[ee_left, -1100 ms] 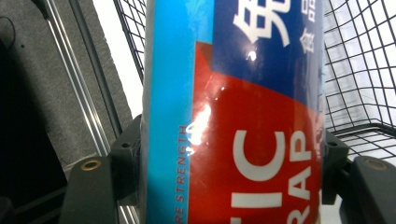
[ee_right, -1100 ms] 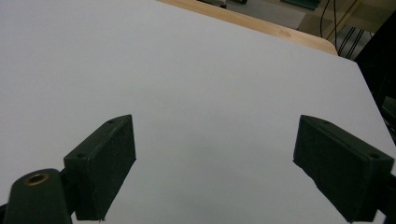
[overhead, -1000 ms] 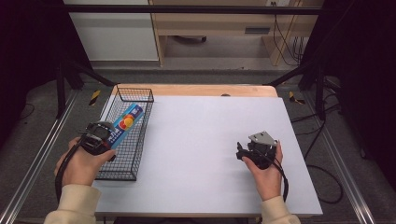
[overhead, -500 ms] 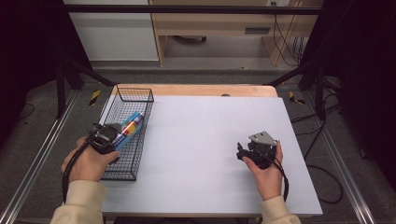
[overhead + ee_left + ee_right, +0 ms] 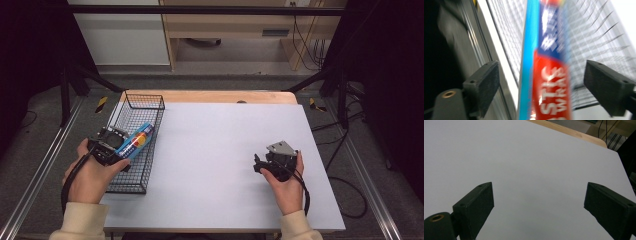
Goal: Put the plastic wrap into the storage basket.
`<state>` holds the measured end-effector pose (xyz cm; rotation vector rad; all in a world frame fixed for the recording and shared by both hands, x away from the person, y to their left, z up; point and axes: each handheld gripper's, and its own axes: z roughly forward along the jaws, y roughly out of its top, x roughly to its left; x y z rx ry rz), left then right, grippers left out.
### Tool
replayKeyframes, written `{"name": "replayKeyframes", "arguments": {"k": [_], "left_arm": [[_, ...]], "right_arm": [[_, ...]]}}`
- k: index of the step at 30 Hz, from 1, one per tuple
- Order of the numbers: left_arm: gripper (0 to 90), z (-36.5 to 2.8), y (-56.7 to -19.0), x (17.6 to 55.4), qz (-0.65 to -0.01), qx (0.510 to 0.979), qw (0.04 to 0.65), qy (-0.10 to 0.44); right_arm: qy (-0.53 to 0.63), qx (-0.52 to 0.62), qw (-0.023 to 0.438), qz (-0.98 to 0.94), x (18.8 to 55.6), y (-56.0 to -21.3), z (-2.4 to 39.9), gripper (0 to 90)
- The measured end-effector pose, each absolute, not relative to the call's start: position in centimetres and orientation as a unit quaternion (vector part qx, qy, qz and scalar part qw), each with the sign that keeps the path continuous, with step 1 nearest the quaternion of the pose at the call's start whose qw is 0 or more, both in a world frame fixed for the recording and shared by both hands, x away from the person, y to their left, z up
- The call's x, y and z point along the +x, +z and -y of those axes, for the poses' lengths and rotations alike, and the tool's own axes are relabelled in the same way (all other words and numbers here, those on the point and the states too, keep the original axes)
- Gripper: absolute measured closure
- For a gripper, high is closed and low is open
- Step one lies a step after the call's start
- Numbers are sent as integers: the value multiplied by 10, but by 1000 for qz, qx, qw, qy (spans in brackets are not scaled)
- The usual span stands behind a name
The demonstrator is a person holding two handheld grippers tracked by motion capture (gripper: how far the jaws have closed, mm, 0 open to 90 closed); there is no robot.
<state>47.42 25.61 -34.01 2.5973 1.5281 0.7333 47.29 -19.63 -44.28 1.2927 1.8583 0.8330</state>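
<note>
- Now, in the high view, the left gripper (image 5: 116, 148) hangs over the wire basket (image 5: 150, 102), which stands along the left edge of the grey worktop (image 5: 220, 150), its far end near the far-left corner.
- Its jaws have just been opening; in the left gripper view the two black pads (image 5: 484, 85) stand apart with a gap on either side of the box, so they do not press on it.
- Between those jaws runs the box of plastic wrap (image 5: 549, 75), a long, narrow carton in blue and red with white lettering, blurred in that view.
- The box's near end sits between the pads, and its length leads away from the gripper over the basket's mesh.
- Seen from above, the box (image 5: 135, 141) lies at a slant inside the basket's outline, its far end pointing toward the basket's right wall and its near end at the gripper's jaws; whether it rests on the mesh I cannot tell.
- The left hand (image 5: 92, 175) holds that gripper at the basket's near-left side.
- The right gripper (image 5: 272, 160) sits well apart, over the right part of the worktop, toward the near edge.
- Its jaws have also just been opening and stand wide, with bare worktop between them in the right gripper view.
</note>
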Motion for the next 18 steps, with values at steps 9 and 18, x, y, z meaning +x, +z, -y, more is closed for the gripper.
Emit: {"name": "replayKeyframes", "arguments": {"k": [9, 18], "left_arm": [[85, -213, -343, 453, -356, 855, 286, 245], [58, -159, -398, 455, -235, 871, 395, 172]], "right_arm": [[341, 492, 340, -725, 466, -443, 204, 43], [338, 481, 346, -731, 451, -449, 207, 50]]}}
